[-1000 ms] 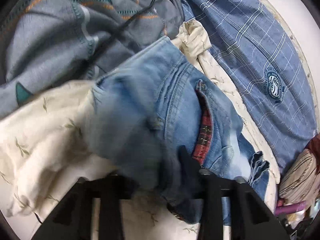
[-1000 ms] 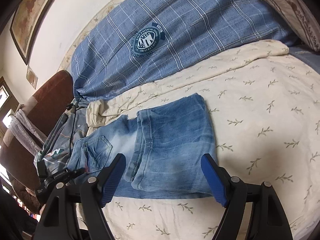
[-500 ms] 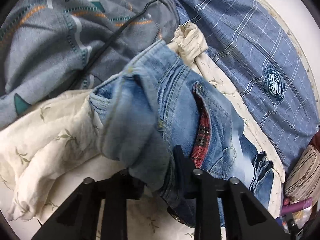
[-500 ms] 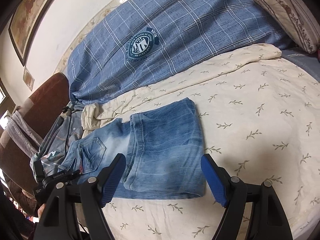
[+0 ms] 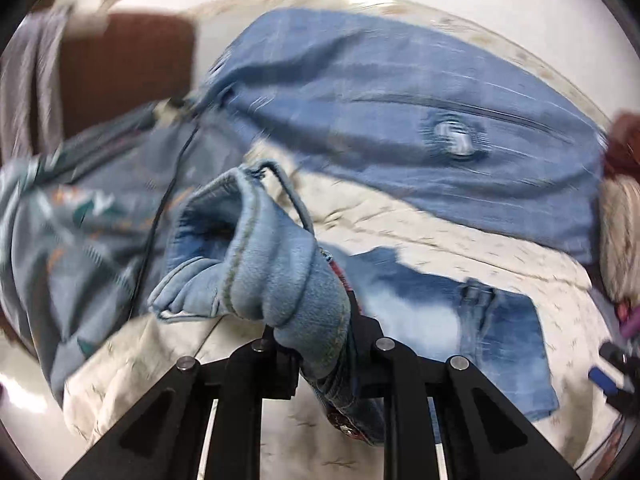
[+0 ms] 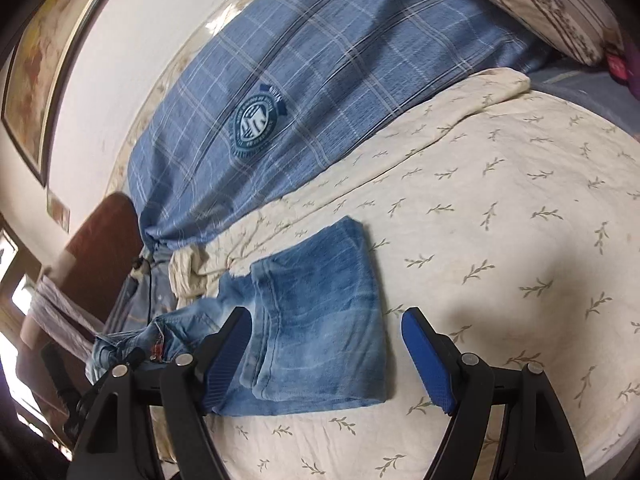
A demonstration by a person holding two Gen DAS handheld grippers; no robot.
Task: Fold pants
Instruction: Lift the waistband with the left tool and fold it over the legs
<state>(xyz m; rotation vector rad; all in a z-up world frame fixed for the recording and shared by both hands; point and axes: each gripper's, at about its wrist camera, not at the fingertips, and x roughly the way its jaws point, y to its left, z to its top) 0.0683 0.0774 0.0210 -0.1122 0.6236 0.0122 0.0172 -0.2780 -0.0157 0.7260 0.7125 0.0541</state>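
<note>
Light blue jeans (image 6: 320, 312) lie on the cream leaf-print sheet (image 6: 520, 240), with the leg part folded into a flat stack. My left gripper (image 5: 320, 344) is shut on the bunched waistband (image 5: 272, 272) and holds it up off the bed. The rest of the jeans (image 5: 500, 320) trails down to the sheet on the right. In the right wrist view, that raised waist end (image 6: 132, 336) is crumpled at the left. My right gripper (image 6: 326, 314) hovers open over the folded legs, blue pads wide apart, touching nothing.
A blue plaid quilt (image 6: 320, 80) lies along the wall behind the jeans. A grey patterned garment (image 5: 60, 240) with a black cable (image 5: 168, 200) across it lies left of the waistband. A brown headboard (image 5: 120, 64) stands beyond, and a striped pillow (image 6: 540, 8) lies at the far right.
My left gripper closed fully on the waistband, then rose and rolled, lifting that end off the sheet. The right gripper drifted slightly and stayed open.
</note>
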